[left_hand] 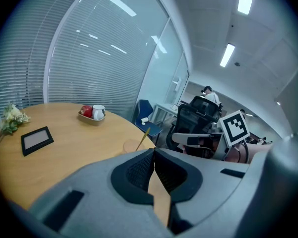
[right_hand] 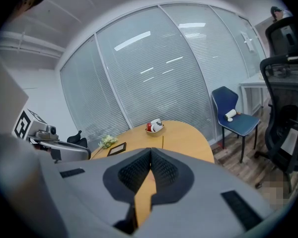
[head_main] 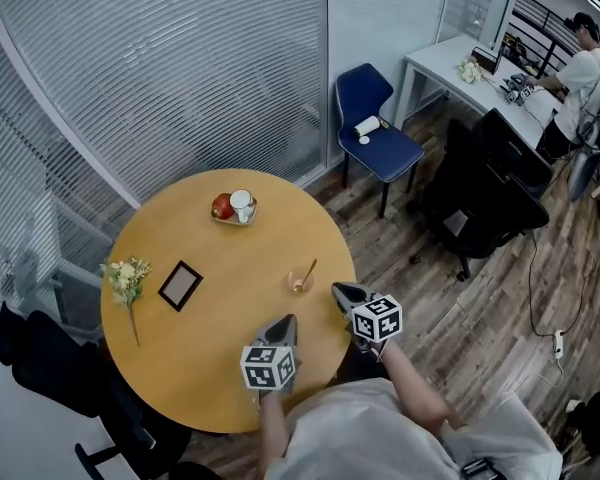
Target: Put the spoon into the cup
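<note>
A small clear cup (head_main: pixel 299 283) stands on the round wooden table (head_main: pixel 210 368), right of centre. A thin gold spoon (head_main: pixel 309 269) leans in it, handle pointing up and to the right. My left gripper (head_main: pixel 287 321) hovers near the table's front edge, just below the cup, jaws shut and empty. My right gripper (head_main: pixel 339 289) is to the cup's right at the table edge, also shut on nothing. In the left gripper view, the cup (left_hand: pixel 130 146) and spoon (left_hand: pixel 143 136) lie just beyond the closed gripper (left_hand: pixel 153 153). In the right gripper view, the spoon (right_hand: pixel 163 142) shows above the closed gripper (right_hand: pixel 150 153).
A shallow dish (head_main: pixel 236 219) with a red apple (head_main: pixel 221 206) and a white mug (head_main: pixel 241 203) sits at the far side. A dark picture frame (head_main: pixel 180 285) and a flower sprig (head_main: pixel 126 279) lie left. A blue chair (head_main: pixel 378 138) and black office chair (head_main: pixel 480 193) stand beyond the table.
</note>
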Motion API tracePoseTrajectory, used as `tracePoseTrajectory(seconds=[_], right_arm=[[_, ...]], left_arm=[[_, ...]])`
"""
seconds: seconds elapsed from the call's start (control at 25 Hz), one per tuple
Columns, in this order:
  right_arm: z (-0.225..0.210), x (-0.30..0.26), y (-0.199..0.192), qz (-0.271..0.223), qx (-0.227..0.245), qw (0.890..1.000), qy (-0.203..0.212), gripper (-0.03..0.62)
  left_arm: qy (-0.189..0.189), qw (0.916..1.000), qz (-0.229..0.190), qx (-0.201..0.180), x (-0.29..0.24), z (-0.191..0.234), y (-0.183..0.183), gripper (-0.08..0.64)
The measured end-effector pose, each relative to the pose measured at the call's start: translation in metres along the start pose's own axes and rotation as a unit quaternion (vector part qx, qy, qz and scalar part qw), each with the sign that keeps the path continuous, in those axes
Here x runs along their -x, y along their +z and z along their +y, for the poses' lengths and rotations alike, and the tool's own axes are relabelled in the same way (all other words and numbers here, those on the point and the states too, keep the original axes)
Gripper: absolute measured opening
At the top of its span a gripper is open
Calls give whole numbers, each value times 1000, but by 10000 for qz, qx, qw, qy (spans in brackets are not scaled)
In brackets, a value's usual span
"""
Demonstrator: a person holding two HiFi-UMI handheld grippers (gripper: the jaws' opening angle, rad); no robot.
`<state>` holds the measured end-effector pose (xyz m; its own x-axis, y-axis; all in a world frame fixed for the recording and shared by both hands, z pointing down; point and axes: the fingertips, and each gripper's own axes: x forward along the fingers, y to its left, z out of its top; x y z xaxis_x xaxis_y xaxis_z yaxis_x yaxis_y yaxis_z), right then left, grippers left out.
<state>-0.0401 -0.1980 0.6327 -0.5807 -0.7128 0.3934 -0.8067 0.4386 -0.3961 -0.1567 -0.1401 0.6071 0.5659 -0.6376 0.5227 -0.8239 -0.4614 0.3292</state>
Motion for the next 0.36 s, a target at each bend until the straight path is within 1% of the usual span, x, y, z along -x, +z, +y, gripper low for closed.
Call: tracePoseTrajectory(seconds=[0.36], right_arm=[[4,2,1,-26,-11,10000,-12,-2]], left_arm=[[8,10000,-62,26,5,1,1,9]])
